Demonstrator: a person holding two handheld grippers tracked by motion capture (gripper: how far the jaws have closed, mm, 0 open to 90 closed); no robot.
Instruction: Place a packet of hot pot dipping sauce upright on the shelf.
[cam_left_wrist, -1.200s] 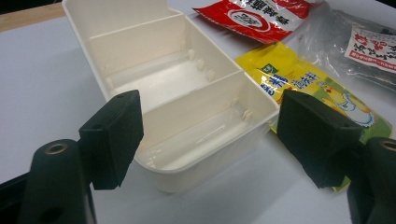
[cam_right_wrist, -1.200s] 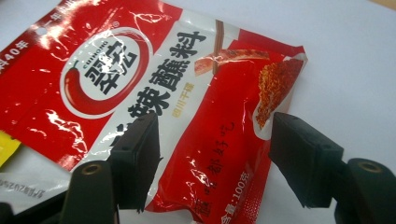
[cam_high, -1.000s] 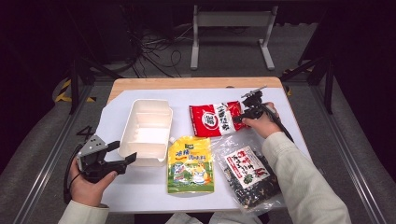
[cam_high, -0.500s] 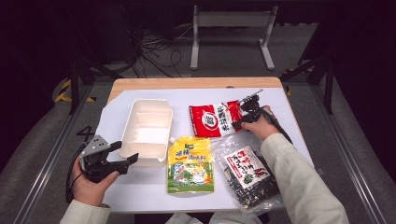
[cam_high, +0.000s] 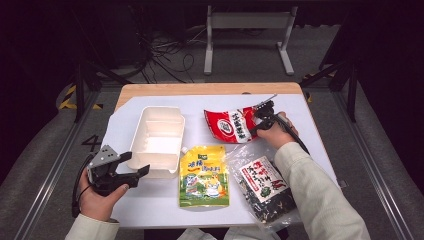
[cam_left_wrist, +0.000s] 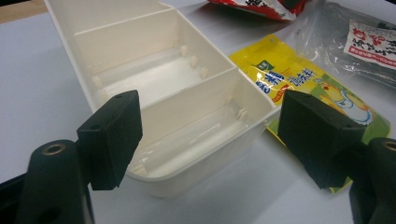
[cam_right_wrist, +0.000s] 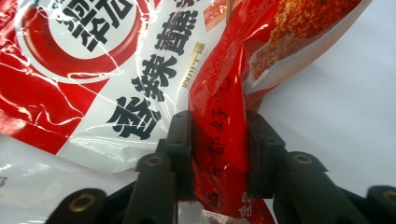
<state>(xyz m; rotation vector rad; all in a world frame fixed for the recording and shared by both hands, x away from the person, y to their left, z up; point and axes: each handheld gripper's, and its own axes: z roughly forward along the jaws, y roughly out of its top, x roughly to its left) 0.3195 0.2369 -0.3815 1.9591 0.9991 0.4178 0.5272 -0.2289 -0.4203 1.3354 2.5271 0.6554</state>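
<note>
A red and white snack packet (cam_high: 231, 125) lies at the back right of the white mat; in the right gripper view a fold of its red edge (cam_right_wrist: 219, 140) is pinched between the jaws. My right gripper (cam_high: 261, 119) has just been closing and its pads now press on that fold. The left gripper (cam_high: 131, 170) stands open at the front left, its jaws either side of the near end of a white divided box (cam_high: 156, 140), apart from it. In the left gripper view the box (cam_left_wrist: 177, 98) is empty.
A yellow pouch (cam_high: 204, 176) lies in front of the box, beside a clear bag of dark dried food (cam_high: 265, 189) under the right forearm. The mat (cam_high: 320, 145) covers a wooden table (cam_high: 200, 90). Metal stand legs and cables lie on the floor behind.
The right gripper's jaws have closed onto the right edge of the red packet. The left hand and gripper have stayed where they were.
</note>
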